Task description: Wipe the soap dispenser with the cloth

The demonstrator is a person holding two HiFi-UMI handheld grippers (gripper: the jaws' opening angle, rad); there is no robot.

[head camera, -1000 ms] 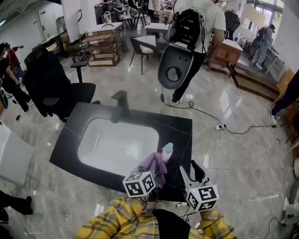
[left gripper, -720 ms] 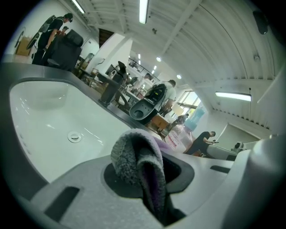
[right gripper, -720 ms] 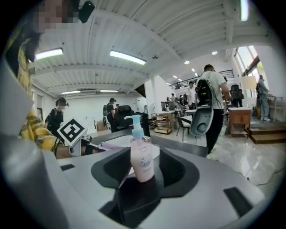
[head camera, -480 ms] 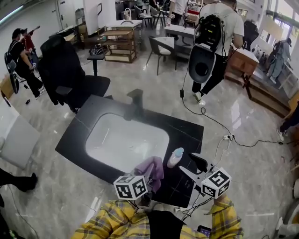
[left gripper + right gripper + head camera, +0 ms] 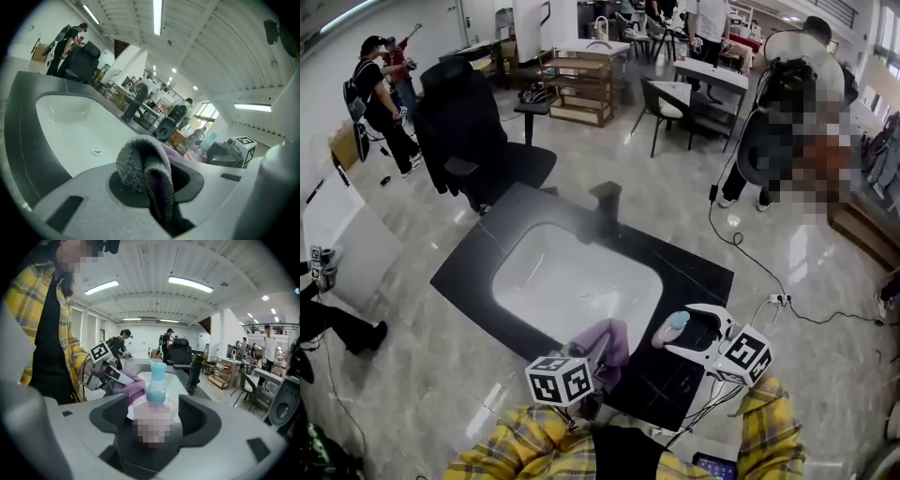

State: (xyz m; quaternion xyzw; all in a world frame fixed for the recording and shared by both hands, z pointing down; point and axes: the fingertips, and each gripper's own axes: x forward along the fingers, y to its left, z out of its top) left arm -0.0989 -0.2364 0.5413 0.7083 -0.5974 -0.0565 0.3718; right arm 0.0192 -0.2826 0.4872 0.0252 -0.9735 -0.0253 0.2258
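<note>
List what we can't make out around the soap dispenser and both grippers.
- Pink soap dispenser with blue pump: lower body blurred over in the right gripper view.
- Its base: in the head view the white right gripper, whose jaws have just been opening around it, hides whether it rests on the black counter.
- Purple fleece cloth: the left gripper view shows only the fold pinched in the left gripper; the rest lies behind the jaws.

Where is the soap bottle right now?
In the head view the soap bottle is over the black counter, right of the sink, between the jaws of the right hand-held gripper, which have just been opening; the cloth is at its left.
</note>
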